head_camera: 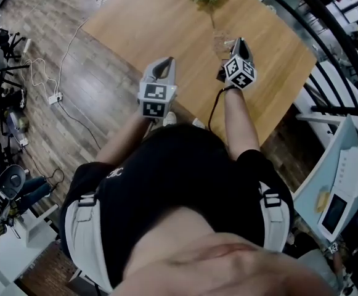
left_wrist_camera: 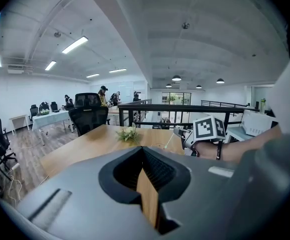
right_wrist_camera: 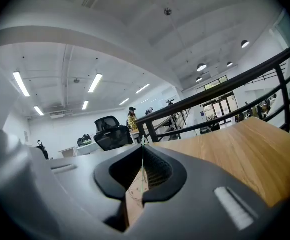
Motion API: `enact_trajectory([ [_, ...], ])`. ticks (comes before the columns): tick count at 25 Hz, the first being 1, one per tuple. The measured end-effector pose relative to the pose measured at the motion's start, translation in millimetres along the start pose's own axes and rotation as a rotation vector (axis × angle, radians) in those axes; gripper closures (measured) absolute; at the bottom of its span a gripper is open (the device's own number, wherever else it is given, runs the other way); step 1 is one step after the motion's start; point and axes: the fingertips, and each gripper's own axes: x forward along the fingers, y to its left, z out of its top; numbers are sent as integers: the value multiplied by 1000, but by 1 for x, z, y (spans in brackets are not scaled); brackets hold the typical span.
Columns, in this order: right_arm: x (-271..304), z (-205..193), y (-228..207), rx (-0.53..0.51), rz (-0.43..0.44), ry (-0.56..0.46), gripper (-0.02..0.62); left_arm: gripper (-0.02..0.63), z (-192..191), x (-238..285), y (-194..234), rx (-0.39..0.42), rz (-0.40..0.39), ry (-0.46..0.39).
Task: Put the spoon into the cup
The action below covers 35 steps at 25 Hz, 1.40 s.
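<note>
We carry the spoon [left_wrist_camera: 170, 140] clamped in our right gripper [head_camera: 238, 42], just beside the glass cup [head_camera: 220, 42] on the table [head_camera: 166, 17]. Our left gripper [head_camera: 165, 63] is closed and empty. Next, we judge, the spoon must line up over the cup's mouth.

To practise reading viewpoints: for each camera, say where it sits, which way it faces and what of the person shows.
Head view: on the head, looking steeply down; torso, forearms, left gripper and right gripper at the table.
Left gripper view: rides that gripper, faces across the table towards the plant; own shut jaws, right forearm.
Right gripper view: rides that gripper, faces along the table towards a railing; own jaws on the spoon.
Shared: head and left gripper views show the plant.
</note>
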Motion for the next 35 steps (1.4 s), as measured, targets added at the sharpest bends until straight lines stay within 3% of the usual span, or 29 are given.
enact_trajectory([
  [6,13,-21,-15,57,-59,52,589,595,-5,-2,4,-11,23,14],
  [15,32,-50,-17,113,-58,121,591,595,-23,-4,19,-31,68,53],
  [35,49,-85,-10,87,-128,215,594,595,-41,-24,64,-93,170,69],
])
